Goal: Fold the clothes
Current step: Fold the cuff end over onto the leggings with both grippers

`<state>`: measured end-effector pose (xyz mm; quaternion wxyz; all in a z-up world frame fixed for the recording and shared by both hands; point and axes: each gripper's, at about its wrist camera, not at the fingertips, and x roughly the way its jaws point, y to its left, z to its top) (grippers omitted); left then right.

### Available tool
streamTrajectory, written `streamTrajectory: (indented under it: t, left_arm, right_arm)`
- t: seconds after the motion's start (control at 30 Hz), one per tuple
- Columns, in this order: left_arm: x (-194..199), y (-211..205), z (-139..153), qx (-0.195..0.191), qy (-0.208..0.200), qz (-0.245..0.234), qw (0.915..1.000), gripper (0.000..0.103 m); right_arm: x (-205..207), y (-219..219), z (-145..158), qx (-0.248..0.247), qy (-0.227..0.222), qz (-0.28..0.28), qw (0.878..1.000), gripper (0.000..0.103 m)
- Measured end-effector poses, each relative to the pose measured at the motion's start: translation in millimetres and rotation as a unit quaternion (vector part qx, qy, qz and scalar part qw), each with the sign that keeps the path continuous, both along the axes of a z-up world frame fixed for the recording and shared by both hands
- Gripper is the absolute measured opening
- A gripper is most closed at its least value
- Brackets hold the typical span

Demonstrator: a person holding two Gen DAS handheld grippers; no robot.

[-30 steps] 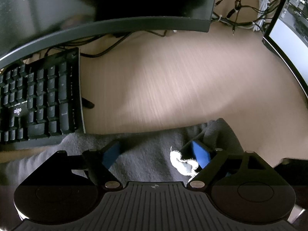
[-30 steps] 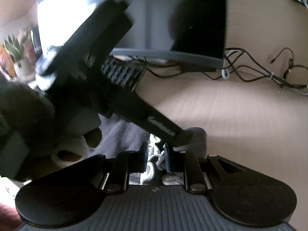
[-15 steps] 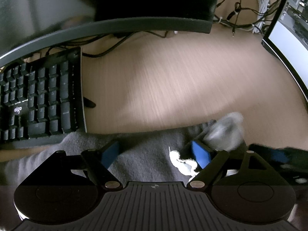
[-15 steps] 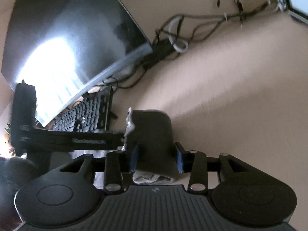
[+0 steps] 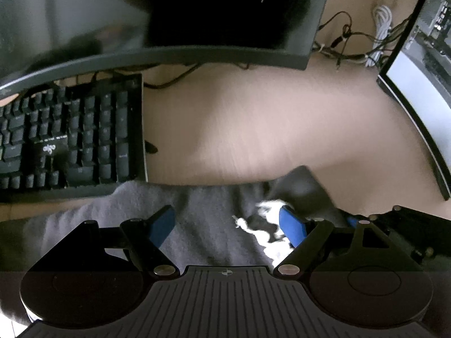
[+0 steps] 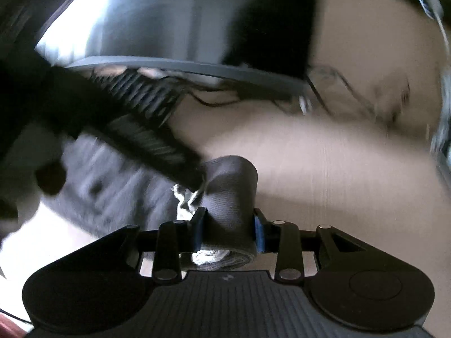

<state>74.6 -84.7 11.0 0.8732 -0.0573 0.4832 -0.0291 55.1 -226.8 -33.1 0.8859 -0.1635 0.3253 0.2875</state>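
Note:
A dark grey garment with a white drawstring lies on the wooden desk in front of the keyboard. My left gripper is open, its blue-padded fingers resting on the cloth on either side of it. My right gripper is shut on a folded corner of the garment, held up off the desk. The white drawstring hangs beside that corner. The right gripper also shows at the right edge of the left wrist view. The left gripper's arm crosses the right wrist view.
A black keyboard lies at the left, touching the garment's far edge. A dark curved monitor stands behind it, a second lit monitor at the right. Cables lie at the back. Bare wooden desk spreads beyond the garment.
My right gripper has swung with the garment corner, from tilted back toward level, lifting the corner near the left gripper's right finger. The left gripper has stayed open on the cloth.

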Motion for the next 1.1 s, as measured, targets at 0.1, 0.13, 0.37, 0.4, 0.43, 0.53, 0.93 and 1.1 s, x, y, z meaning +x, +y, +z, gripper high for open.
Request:
streamTrajectory:
  t: [0.1,0.13,0.37,0.4,0.43,0.53,0.93,1.1]
  left_arm:
    - [-3,4,3,-0.004,-0.001,0.001,1.0,0.081]
    - [-4,6,4,-0.006,0.0,0.002,1.0,0.08]
    - [-10,25,5,-0.038,0.014,0.017,0.999,0.061]
    - [-11,26,7,-0.04,0.014,0.017,0.999,0.059]
    - [-12,28,8,-0.042,0.012,0.017,0.9989,0.059]
    - [-13,34,14,-0.056,0.005,0.023,0.9981,0.059]
    - [-1,37,-13,0.033,0.026,0.021,0.9989,0.062]
    - [-2,39,-24,0.035,0.034,0.027,0.9984,0.063]
  right_arm:
    - [-14,22,-1,-0.058,-0.049,0.021,0.997,0.034]
    - [-19,28,-2,-0.074,-0.064,0.027,0.995,0.034]
    - [-45,66,-10,-0.17,-0.146,0.064,0.972,0.034]
    - [-49,70,-12,-0.184,-0.158,0.071,0.968,0.034]
    - [-53,73,-13,-0.195,-0.167,0.079,0.963,0.034]
    - [-58,76,-13,-0.203,-0.167,0.088,0.961,0.035]
    - [-27,27,26,0.018,-0.01,0.06,0.998,0.053]
    - [13,-23,27,0.172,0.114,-0.02,0.978,0.06]
